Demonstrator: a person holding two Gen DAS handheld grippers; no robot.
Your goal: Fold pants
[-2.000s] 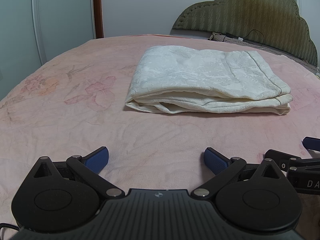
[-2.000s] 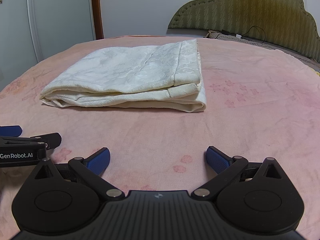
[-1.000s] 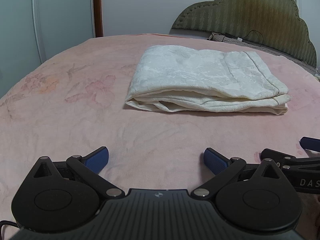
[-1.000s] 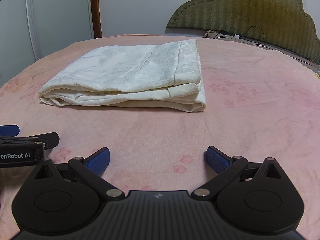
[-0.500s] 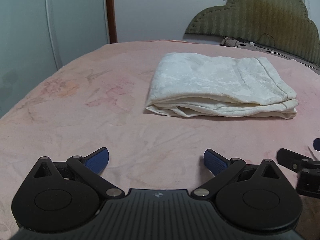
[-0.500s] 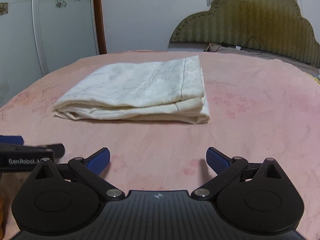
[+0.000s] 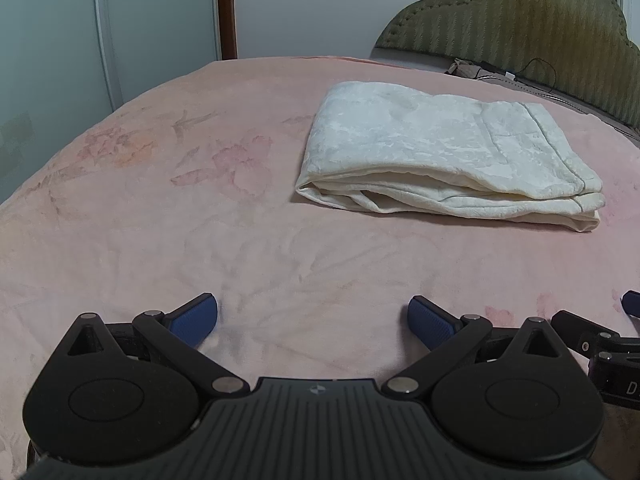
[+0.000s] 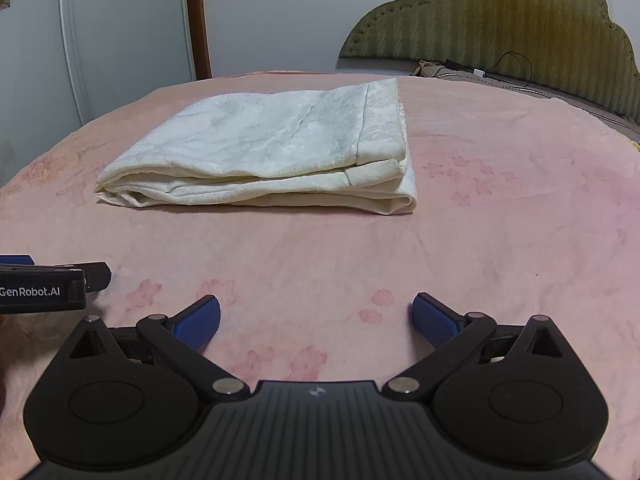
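Upper right of centre in the left wrist view, the cream pants (image 7: 448, 160) lie as a compact, layered stack on the pink bedspread (image 7: 160, 220). Left gripper (image 7: 312, 316) and right gripper (image 8: 316, 316), at lower frame, hang released and empty, well apart from them. Folding appears complete; at most, a final check or smoothing is called for.

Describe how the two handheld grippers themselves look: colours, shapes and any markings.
Both look alike. The left gripper and right gripper each have a black ribbed body with a small logo, two rounded black lobes, silver pivot pins and angled black links ending in textured blue pads. White "GenRobot.AI" lettering marks the left gripper's side, seen from the right camera. No sleeves or hands are visible.
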